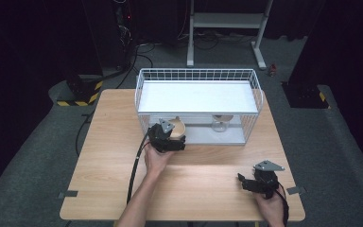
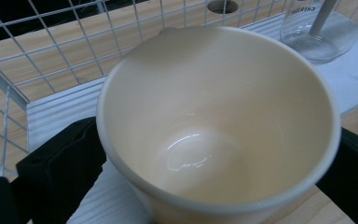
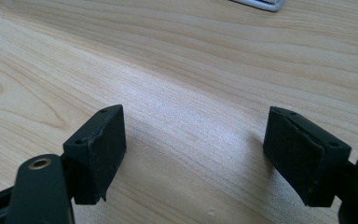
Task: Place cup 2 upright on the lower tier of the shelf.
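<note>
A cream cup stands on the white lower shelf of a wire rack, at its left front opening. My left gripper reaches in around the cup, one black jaw on each side. A strip of shelf shows between the left jaw and the cup wall, so the pads do not press on it. In the high view the left gripper sits at the rack's front edge. My right gripper rests low over the table's near right part, and its jaws stand wide open over bare wood.
A clear glass vessel stands on the same shelf to the right of the cup. The rack's white upper shelf spans above both. The wooden table lies bare on its left half and between the two hands.
</note>
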